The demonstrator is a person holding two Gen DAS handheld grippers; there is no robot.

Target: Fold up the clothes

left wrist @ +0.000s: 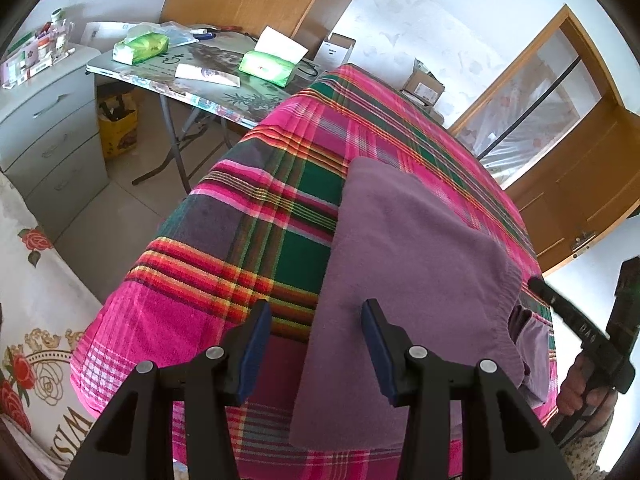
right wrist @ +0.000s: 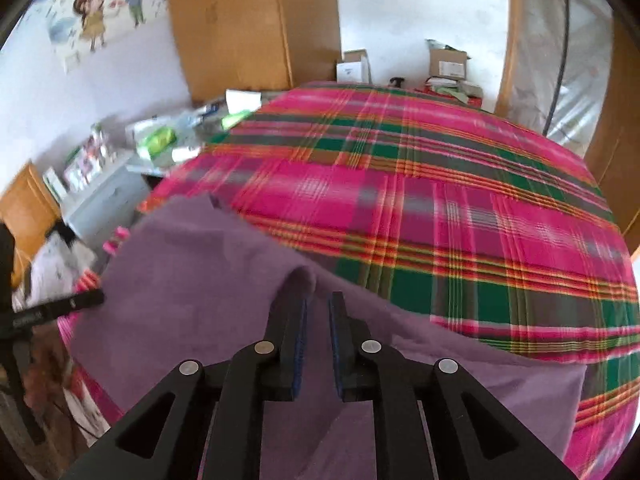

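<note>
A purple knitted garment (left wrist: 404,276) is being shown lying flat on a bed covered by a pink, green and orange plaid cloth (left wrist: 248,216), just ahead of and under both tongs. The left gripper (left wrist: 316,344) is being held with its jaws wide apart above the garment's near edge, nothing being clamped, one blue-padded finger (left wrist: 376,344) over the purple fabric and the other over the plaid. The right gripper (right wrist: 318,320) is being held with jaws slightly apart; a small raised fold of the garment (right wrist: 304,276) is being seen just beyond the tips, not pinched. To the left tongs' right, the right tool is being gripped by a person's hand (left wrist: 580,384) at the bed edge
</note>
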